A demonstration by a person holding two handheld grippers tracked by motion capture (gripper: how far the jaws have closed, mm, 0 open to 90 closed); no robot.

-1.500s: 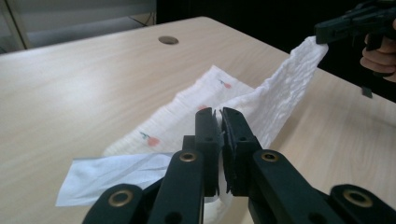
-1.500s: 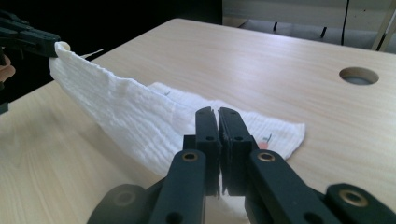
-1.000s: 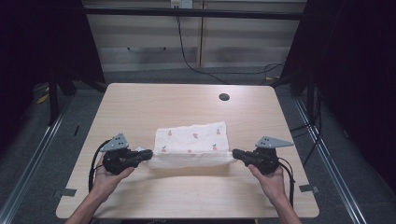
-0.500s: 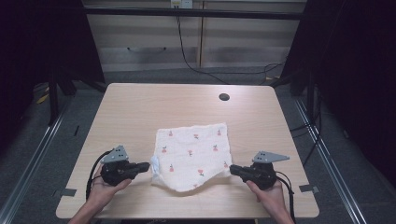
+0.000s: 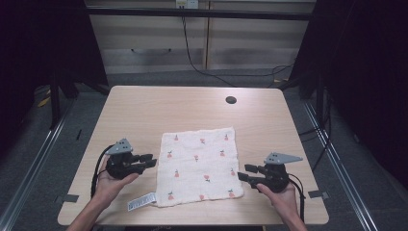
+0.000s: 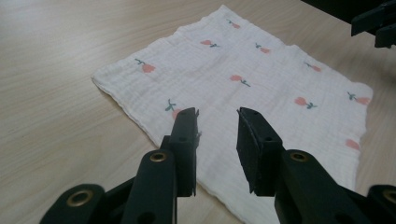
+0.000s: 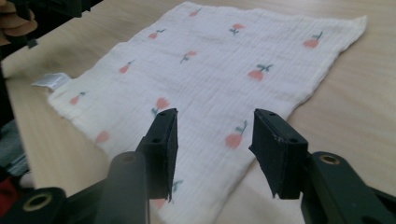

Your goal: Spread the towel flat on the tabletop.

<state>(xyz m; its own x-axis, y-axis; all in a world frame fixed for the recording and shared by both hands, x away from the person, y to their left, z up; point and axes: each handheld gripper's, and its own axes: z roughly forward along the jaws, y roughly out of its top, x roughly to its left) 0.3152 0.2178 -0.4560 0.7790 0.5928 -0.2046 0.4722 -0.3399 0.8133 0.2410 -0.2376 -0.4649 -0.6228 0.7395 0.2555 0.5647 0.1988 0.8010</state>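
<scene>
One white cloth [image 5: 199, 166] printed with small red flowers lies on one wooden table [image 5: 159, 108]. One white label [image 5: 141, 202] sticks out at the cloth's near left corner. One dark round hole [image 5: 231, 100] sits in the tabletop at the far right. Two grippers are present, the left gripper [image 5: 150, 160] and the right gripper [image 5: 244, 172].

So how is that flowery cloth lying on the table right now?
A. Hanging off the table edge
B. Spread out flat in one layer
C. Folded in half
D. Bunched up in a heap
B: the cloth lies spread flat on the table, all four corners out, with no fold, and the left gripper and right gripper stand open beside its edges.
</scene>
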